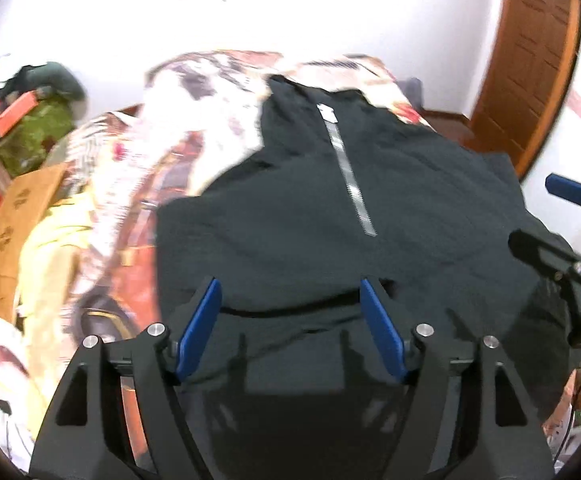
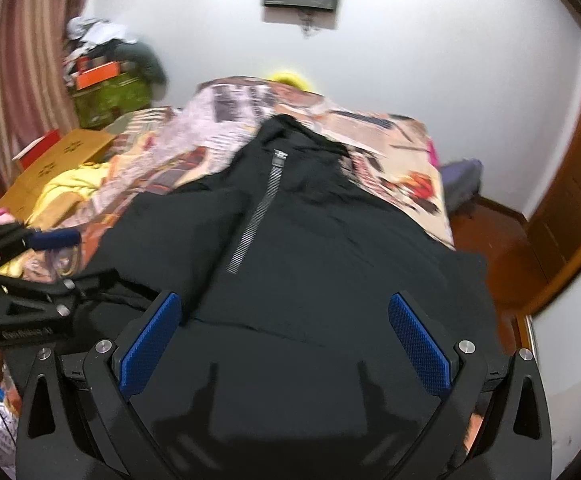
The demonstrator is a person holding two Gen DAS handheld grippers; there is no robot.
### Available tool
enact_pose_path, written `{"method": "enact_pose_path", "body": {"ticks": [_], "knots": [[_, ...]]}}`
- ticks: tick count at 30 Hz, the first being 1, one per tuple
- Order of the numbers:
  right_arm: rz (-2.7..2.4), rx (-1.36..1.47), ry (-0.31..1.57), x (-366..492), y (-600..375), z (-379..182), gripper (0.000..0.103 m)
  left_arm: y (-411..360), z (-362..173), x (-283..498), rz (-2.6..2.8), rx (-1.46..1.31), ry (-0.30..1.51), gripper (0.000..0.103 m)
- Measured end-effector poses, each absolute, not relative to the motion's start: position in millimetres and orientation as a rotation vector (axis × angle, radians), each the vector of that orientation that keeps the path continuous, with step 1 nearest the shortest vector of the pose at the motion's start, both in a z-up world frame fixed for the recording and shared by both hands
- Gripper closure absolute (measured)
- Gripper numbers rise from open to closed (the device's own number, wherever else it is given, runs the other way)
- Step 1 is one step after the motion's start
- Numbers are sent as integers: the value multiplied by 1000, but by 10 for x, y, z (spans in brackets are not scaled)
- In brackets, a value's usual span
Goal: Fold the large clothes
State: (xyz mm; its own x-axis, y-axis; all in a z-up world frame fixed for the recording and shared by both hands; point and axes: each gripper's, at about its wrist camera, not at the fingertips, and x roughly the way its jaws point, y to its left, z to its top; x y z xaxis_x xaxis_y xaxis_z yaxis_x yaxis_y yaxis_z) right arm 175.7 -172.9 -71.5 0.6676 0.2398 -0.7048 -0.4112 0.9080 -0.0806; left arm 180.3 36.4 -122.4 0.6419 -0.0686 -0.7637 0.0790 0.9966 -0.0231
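Garment: black zip-neck top (image 1: pixel 370 208) lying spread on the patterned bedspread (image 1: pixel 194 92), collar toward the far wall, silver zipper (image 1: pixel 350 176) running down its chest.
Left gripper (image 1: pixel 290 312): jaws apart over the near hem, nothing between the blue pads (image 1: pixel 198 328).
Right gripper (image 2: pixel 284 328): jaws wide apart above the near part of the top, holding nothing.
Fold: a dark crease crosses the cloth near the fingertips; blur makes it uncertain whether a layer is doubled over there.
Surroundings: cardboard box (image 2: pixel 54 164) and yellow cloth (image 2: pixel 74 188) at the left, wooden door (image 1: pixel 530 60) at the right.
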Motion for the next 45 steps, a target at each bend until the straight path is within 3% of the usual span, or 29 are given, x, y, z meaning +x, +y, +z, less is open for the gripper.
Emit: {"method": "enact_pose_path", "body": {"ticks": [15, 21, 24, 29, 34, 45], "knots": [[665, -508, 905, 2091, -244, -1309, 1, 1691, -1341, 1626, 181, -62, 856, 31], [694, -583, 989, 2190, 166, -1625, 7, 1869, -1504, 1611, 200, -89, 874, 31], [673, -620, 1024, 2243, 293, -1769, 17, 1910, -1564, 1625, 201, -95, 884, 31], [634, -657, 1027, 2285, 327, -1897, 53, 1929, -1641, 1645, 190, -108, 895, 31], [641, -561, 1006, 2281, 184, -1733, 78, 1867, -1653, 1661, 184, -95, 898, 31], [587, -314, 812, 2296, -479, -779, 84, 1622, -1364, 1660, 156, -67, 839, 31]]}}
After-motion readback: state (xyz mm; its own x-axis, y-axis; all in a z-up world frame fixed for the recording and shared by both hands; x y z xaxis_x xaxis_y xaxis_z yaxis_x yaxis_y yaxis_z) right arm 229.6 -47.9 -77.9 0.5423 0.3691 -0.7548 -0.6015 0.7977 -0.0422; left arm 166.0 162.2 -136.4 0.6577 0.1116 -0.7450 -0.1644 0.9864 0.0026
